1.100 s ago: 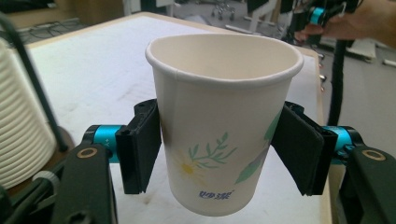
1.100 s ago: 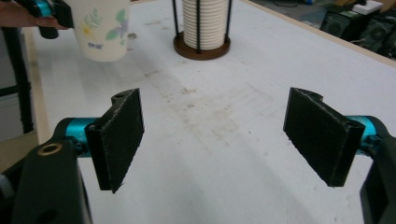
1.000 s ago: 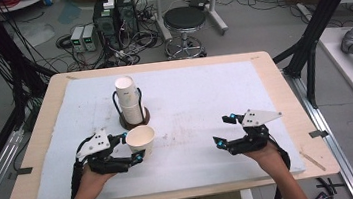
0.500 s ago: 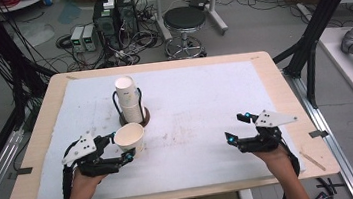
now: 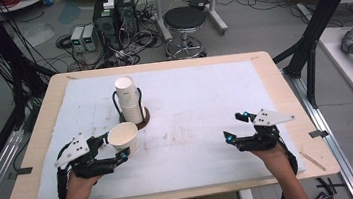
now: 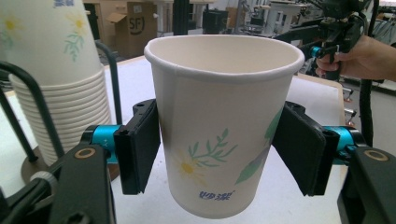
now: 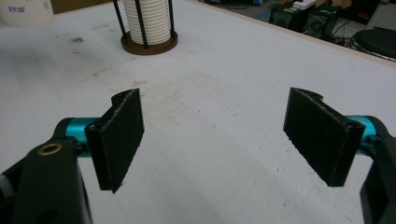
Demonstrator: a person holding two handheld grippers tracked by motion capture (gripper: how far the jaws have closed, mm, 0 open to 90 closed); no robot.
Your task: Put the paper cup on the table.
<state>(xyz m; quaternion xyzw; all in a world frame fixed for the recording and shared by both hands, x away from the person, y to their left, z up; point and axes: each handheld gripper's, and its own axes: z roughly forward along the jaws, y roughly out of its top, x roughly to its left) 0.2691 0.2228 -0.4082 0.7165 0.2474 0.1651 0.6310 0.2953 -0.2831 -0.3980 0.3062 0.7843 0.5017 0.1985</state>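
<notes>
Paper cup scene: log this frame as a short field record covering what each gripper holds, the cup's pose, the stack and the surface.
left gripper: shut on the paper cup, one jaw on each side of its wall
paper cup pose: upright, mouth up, appears empty
cup print: flower and green leaves
right gripper: open, nothing between the jaws, over bare mat
cup stack: nested cups in a black wire holder on a round brown base
cup to stack: close beside it, on the person's side
surface: white mat with faint stains, on a wooden table
</notes>
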